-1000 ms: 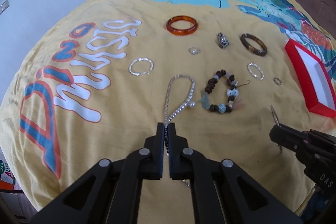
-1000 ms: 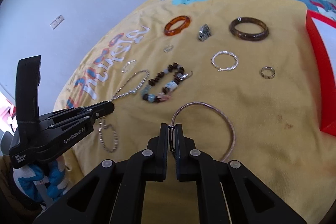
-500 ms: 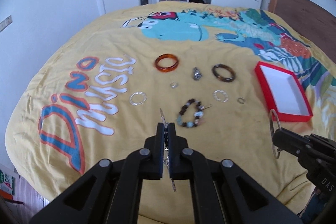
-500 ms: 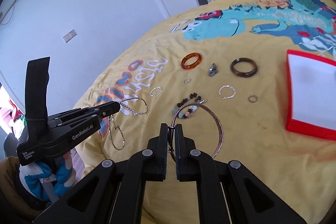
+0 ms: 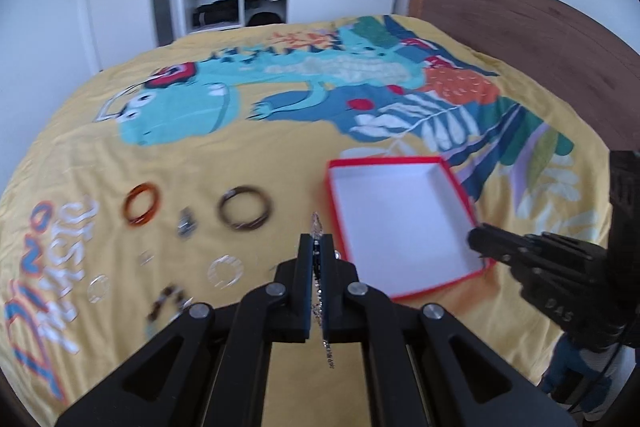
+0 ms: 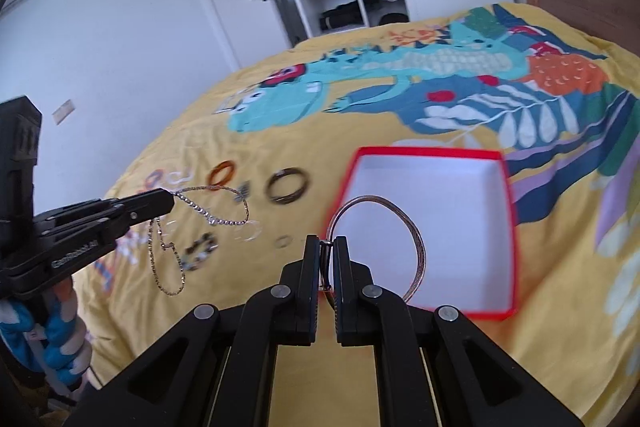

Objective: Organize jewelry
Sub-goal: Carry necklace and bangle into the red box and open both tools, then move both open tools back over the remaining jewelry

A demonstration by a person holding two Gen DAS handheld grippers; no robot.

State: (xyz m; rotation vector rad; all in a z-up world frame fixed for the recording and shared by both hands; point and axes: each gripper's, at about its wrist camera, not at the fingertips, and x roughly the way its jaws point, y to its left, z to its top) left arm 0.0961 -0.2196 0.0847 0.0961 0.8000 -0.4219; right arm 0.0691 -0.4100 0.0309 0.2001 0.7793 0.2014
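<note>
Both pieces have come up off the bedspread [image 5: 280, 155] since a second ago. My left gripper [image 5: 316, 247] is clamped on the silver chain necklace [image 6: 208, 215], which dangles in loops below it. My right gripper [image 6: 328, 247] pinches the thin hoop bangle [image 6: 416, 239] — the red box [image 6: 510, 227] lies just ahead, the bangle's arc in front of its white floor.

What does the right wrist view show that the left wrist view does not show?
Only the right wrist view shows the large thin hoop held in the right tool, and the silver chain hanging in full loops from the left tool.

Only the left wrist view shows the left tool shut on that chain from behind, seen edge-on.

Both show the red box with nothing in it, the amber bangle and the dark bangle on the yellow bedcover.
</note>
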